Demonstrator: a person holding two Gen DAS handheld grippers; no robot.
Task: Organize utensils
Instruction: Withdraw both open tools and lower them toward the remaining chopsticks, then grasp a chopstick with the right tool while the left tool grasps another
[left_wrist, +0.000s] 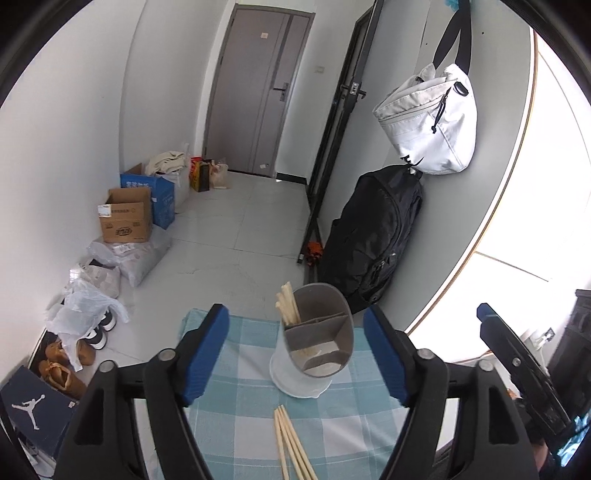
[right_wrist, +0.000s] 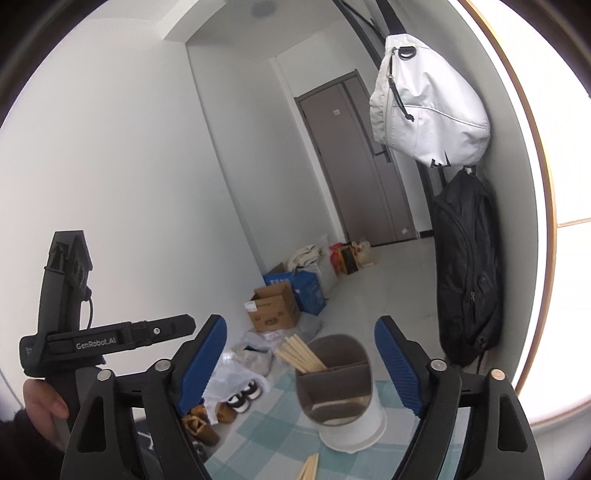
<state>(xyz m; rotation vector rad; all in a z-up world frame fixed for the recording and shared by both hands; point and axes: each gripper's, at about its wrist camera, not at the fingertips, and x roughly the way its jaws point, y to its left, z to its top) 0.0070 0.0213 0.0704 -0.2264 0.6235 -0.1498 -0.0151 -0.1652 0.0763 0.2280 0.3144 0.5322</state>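
A grey and white utensil holder (left_wrist: 316, 343) with inner dividers stands on a blue checked cloth (left_wrist: 240, 406). Several wooden chopsticks (left_wrist: 289, 308) stand in its rear left compartment. Several more chopsticks (left_wrist: 291, 443) lie flat on the cloth in front of it. My left gripper (left_wrist: 295, 354) is open and empty, held above the cloth with the holder between its fingers in view. My right gripper (right_wrist: 301, 365) is open and empty, also facing the holder (right_wrist: 340, 387). The loose chopsticks (right_wrist: 310, 467) show at the bottom of the right wrist view.
A black backpack (left_wrist: 373, 236) leans on the wall right of the table, a white bag (left_wrist: 428, 122) hangs above it. Cardboard boxes (left_wrist: 125, 218), plastic bags and shoes (left_wrist: 66, 365) line the floor on the left. A grey door (left_wrist: 255, 92) is at the back.
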